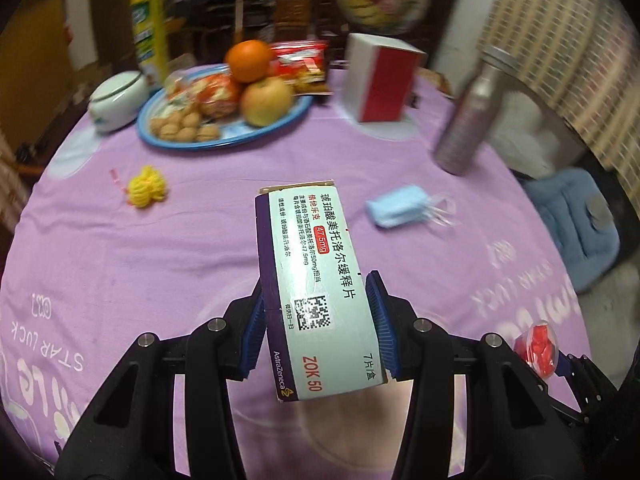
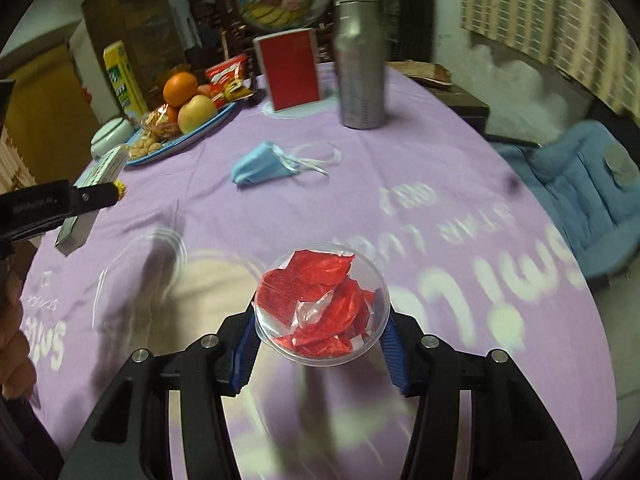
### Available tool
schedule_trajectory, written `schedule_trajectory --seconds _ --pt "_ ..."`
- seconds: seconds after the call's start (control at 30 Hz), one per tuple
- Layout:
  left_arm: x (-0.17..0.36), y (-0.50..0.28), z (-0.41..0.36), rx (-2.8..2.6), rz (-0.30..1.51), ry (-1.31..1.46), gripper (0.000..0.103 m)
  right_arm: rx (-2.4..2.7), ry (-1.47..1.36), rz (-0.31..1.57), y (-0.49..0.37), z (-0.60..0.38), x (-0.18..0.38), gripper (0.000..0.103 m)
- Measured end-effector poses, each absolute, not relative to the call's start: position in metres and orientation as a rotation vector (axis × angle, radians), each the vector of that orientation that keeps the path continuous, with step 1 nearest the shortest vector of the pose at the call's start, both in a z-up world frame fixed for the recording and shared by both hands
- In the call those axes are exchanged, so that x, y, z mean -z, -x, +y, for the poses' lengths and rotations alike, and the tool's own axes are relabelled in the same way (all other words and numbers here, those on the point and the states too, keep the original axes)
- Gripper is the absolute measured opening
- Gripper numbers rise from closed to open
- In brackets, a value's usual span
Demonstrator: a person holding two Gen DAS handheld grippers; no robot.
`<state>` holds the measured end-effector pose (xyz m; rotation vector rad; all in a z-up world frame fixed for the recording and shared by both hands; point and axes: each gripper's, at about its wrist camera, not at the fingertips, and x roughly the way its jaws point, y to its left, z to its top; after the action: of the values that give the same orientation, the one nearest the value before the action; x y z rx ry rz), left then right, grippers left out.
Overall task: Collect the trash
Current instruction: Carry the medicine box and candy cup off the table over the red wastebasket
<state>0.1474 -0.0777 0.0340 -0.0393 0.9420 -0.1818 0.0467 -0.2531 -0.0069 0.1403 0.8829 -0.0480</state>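
My left gripper (image 1: 318, 322) is shut on a white and purple medicine box (image 1: 310, 280), held above the purple tablecloth (image 1: 160, 272). That box (image 2: 86, 196) shows at the left edge of the right wrist view. My right gripper (image 2: 320, 334) is shut on a clear plastic cup (image 2: 322, 306) stuffed with red wrappers; the cup (image 1: 538, 346) also appears at the lower right of the left wrist view. A crumpled blue face mask (image 1: 396, 205) (image 2: 264, 164) lies on the cloth ahead. A yellow yarn ball (image 1: 146, 191) sits at the left.
A blue plate (image 1: 224, 142) of fruit, walnuts and snacks stands at the back left beside a white lidded jar (image 1: 116, 100). A red and white box (image 1: 380, 80) and a metal bottle (image 2: 360, 68) stand at the back. A blue cushioned chair (image 2: 576, 184) is to the right.
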Motion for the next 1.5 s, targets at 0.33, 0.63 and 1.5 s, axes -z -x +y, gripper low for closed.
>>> schedule_trajectory --seconds 0.33,0.63,1.5 --pt "-0.024 -0.074 -0.138 0.326 0.922 -0.121 0.048 0.095 -0.192 0.820 0.039 -0.287 0.013 0.053" --pt "-0.012 -0.015 -0.202 0.473 0.927 -0.249 0.048 0.160 -0.264 0.770 0.112 -0.331 0.020 0.053" --pt "0.092 0.210 -0.433 1.172 1.011 -0.762 0.048 0.565 -0.624 0.851 0.349 -0.496 0.155 0.053"
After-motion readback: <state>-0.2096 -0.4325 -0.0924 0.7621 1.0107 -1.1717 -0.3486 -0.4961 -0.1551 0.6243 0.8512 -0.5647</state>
